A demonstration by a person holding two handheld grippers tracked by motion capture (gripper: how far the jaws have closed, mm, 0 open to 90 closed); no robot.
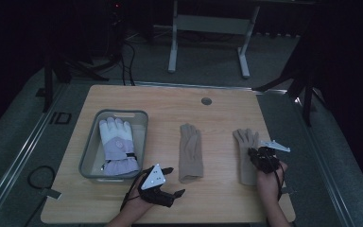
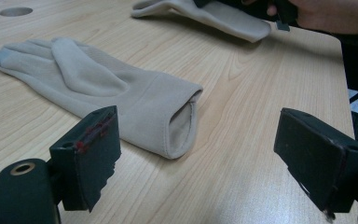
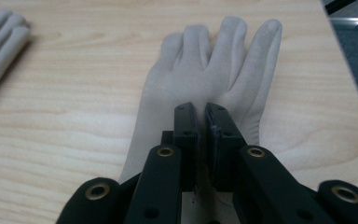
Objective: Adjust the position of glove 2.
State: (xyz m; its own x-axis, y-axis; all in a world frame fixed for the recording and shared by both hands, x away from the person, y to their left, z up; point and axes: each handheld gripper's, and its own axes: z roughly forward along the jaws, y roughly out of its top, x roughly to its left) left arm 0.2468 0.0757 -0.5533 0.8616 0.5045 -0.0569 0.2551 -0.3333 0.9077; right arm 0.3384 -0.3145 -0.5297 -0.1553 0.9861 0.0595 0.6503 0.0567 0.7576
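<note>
- Looks like a lab or recording room, dim, dark-curtained.
- Plain wooden table with cable hole, set on grey carpet.
- Behind it, white desk frame, loose cables, black stand legs.

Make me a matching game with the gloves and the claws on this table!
Things:
1. padded white and lilac glove
2. middle beige glove
3. right beige glove
4. left claw

Places or states:
A. flat on the bare wood, nothing touching it
B. pinched by the right claw
C. lying inside the grey bin
D. wide open, nothing between its pads

Right pairs: 1-C, 2-A, 3-B, 4-D
</note>
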